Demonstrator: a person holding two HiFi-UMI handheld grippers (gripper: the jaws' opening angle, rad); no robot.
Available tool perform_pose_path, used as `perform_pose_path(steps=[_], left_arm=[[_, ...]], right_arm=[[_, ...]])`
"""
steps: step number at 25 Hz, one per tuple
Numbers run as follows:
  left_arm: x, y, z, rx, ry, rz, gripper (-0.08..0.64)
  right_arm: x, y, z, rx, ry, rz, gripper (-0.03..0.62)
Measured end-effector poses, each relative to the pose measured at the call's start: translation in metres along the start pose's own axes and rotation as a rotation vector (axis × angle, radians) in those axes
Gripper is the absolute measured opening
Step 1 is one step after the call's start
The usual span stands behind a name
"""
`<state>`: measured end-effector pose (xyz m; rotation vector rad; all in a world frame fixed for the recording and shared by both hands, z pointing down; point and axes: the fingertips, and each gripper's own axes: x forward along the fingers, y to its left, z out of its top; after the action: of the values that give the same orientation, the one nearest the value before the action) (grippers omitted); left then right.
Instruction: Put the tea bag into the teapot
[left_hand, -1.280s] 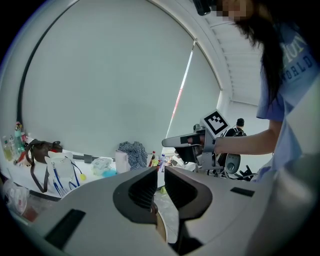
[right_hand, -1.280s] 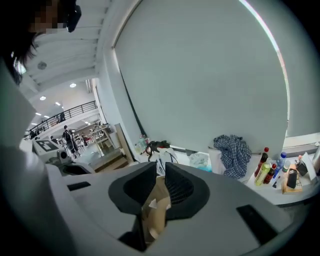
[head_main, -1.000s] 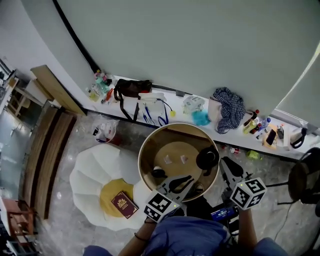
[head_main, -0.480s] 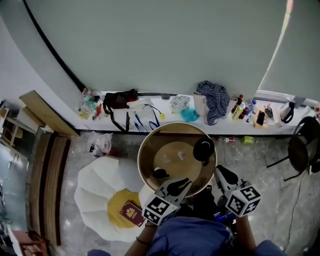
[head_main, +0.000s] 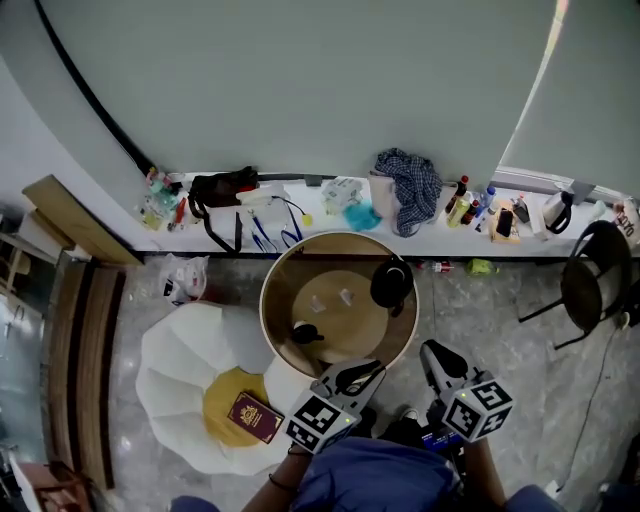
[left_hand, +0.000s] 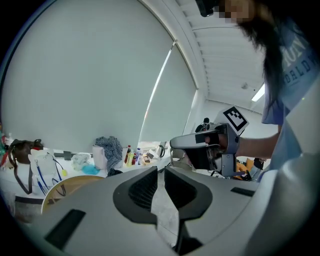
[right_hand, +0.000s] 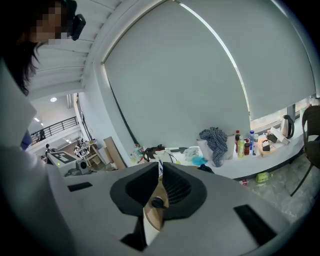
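Note:
A black teapot (head_main: 390, 285) stands at the right side of the round wooden table (head_main: 280, 285). Two small pale tea bags (head_main: 318, 303) (head_main: 346, 296) lie at the table's middle. A small black lid-like piece (head_main: 305, 333) rests near the front left. My left gripper (head_main: 372, 370) hovers at the table's near edge, and my right gripper (head_main: 432, 352) is just off the edge to the right. In the left gripper view the left gripper (left_hand: 160, 170) has its jaws shut with nothing between them. In the right gripper view the right gripper (right_hand: 160, 165) is likewise shut and empty.
A white petal-shaped seat (head_main: 180, 360) with a yellow cushion and a maroon booklet (head_main: 252, 416) sits left of the table. A white ledge (head_main: 330, 235) behind carries bags, a checked cloth (head_main: 405, 180), bottles and a kettle. A black chair (head_main: 590, 285) stands at the right.
The head view has swung, so the table sits a little farther up and left. Both grippers have drawn back slightly to the table's near edge and stay shut.

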<state>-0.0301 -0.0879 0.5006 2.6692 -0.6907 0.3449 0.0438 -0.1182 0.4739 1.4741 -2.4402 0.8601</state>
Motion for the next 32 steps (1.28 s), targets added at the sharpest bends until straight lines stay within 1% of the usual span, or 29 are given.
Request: perform_pose_path(steps=[4,10,15,20,32], left_arm=[[-0.002,-0.004,0.012,0.021,-0.023,0.035,0.037],[-0.001,-0.019,0.025,-0.008,-0.072,0.124,0.037],[-0.003,-0.056,0.024,-0.062,-0.118,0.171,0.037],[0.002,-0.097,0.02,-0.024,-0.105,0.192,0.037],[-0.002,-0.181,0.007,0.011,-0.132,0.252,0.037]], right_arm=[[-0.006,-0.001,-0.01,-0.008,0.034,0.019,0.035],[-0.029,-0.001,-0.023,-0.048,0.075,0.079,0.035],[-0.065,0.001,-0.034,-0.065,0.068,0.137,0.035],[-0.1,0.002,-0.044,-0.086,0.068,0.177,0.035],[-0.173,0.01,-0.062,-0.152,0.031,0.246,0.034]])
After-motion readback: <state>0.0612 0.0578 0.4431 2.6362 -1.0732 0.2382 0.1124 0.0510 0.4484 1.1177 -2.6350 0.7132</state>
